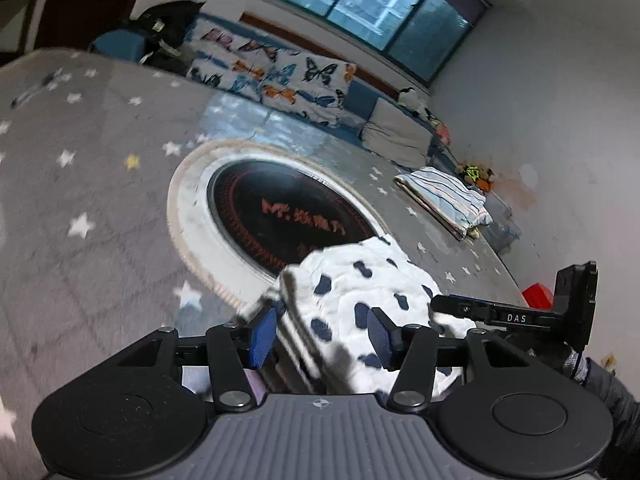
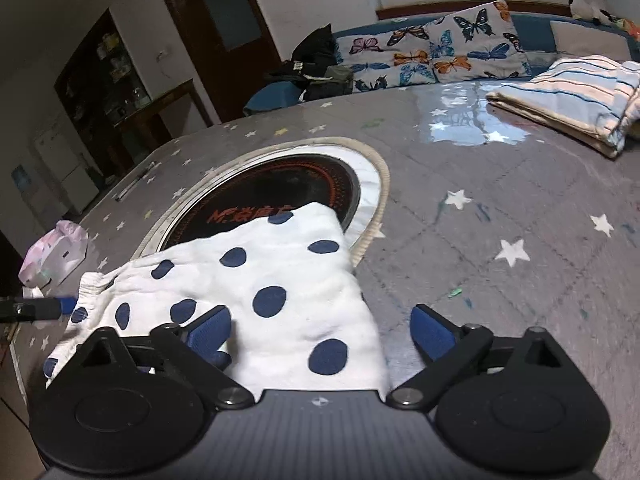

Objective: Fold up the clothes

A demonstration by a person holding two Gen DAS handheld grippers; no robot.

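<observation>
A white garment with navy dots (image 2: pixel 276 292) lies on the grey star-patterned table (image 2: pixel 520 208), partly over the round black cooktop (image 2: pixel 272 196). My right gripper (image 2: pixel 320 332) is open, its jaws wide apart over the garment's near edge, the cloth lying between the blue pads. My left gripper (image 1: pixel 322 336) is open too, its jaws straddling the garment's ribbed edge (image 1: pixel 360 292). The right gripper's finger (image 1: pixel 492 314) shows at the right in the left wrist view. The left gripper's tip (image 2: pixel 44 307) touches the garment's waistband in the right wrist view.
A folded striped cloth (image 2: pixel 572 96) lies at the table's far right, also in the left wrist view (image 1: pixel 444 196). A pink-and-white plastic bag (image 2: pixel 54 256) sits at the table's left edge. A sofa with a butterfly cushion (image 2: pixel 436 56) stands behind the table.
</observation>
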